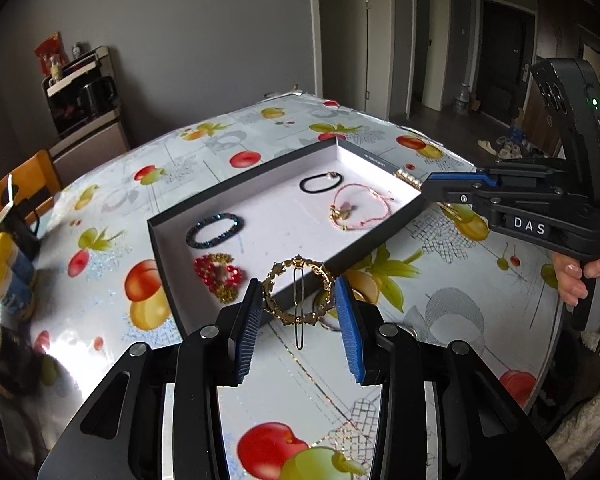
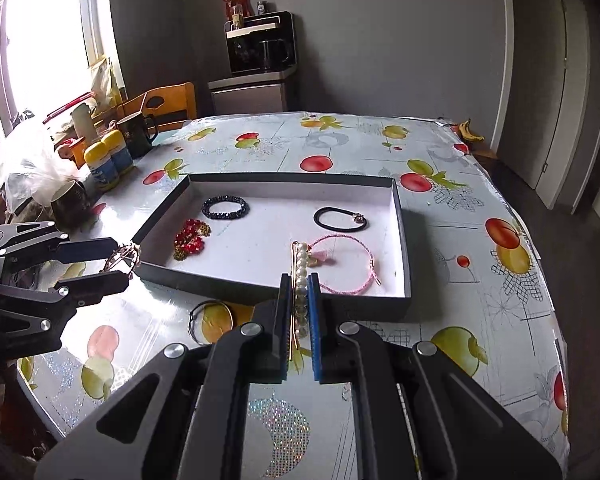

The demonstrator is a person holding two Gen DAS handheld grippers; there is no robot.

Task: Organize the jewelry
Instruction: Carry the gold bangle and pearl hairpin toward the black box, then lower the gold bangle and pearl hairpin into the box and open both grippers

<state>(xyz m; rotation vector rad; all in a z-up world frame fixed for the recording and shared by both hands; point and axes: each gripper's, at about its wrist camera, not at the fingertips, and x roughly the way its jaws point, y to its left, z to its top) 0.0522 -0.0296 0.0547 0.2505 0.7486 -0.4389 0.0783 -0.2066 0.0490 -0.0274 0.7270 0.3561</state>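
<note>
- Left wrist view: left gripper (image 1: 298, 306) clamped across the width of a gold ring-shaped hair clip (image 1: 299, 295), blue pads touching its rim on both sides; the clip hangs in the air at the near edge of the shallow box tray (image 1: 162, 240), its thin wire pin dangling below the ring.
- Tray floor holds a dark beaded bracelet (image 1: 214, 230), a red beaded ornament (image 1: 218, 276), a black hair tie (image 1: 321, 182) and a pink cord bracelet (image 1: 358, 210), all lying apart from one another.
- Right gripper (image 1: 428, 188) enters from the right over the tray's right wall, a row of pearls showing at its tip.
- Judged handling: the gold clip is light and stiff, yet its openwork rim is thin and the pin swings loose; a hold across the rim suits it, with gentle pressure.
- Right wrist view: right gripper (image 2: 300, 316) pressed together on a pearl hair pin (image 2: 300, 280), which runs lengthwise between the pads and juts forward over the tray's near wall (image 2: 260, 292).
- Thin wire bangle (image 2: 210, 318) lies on the fruit-print tablecloth (image 2: 480, 300), just in front of the tray, not yet stowed.
- Judged handling: the pearl pin is light and rigid, its beads smooth and likely slippery; a grip along its flat sides steadies it.
</note>
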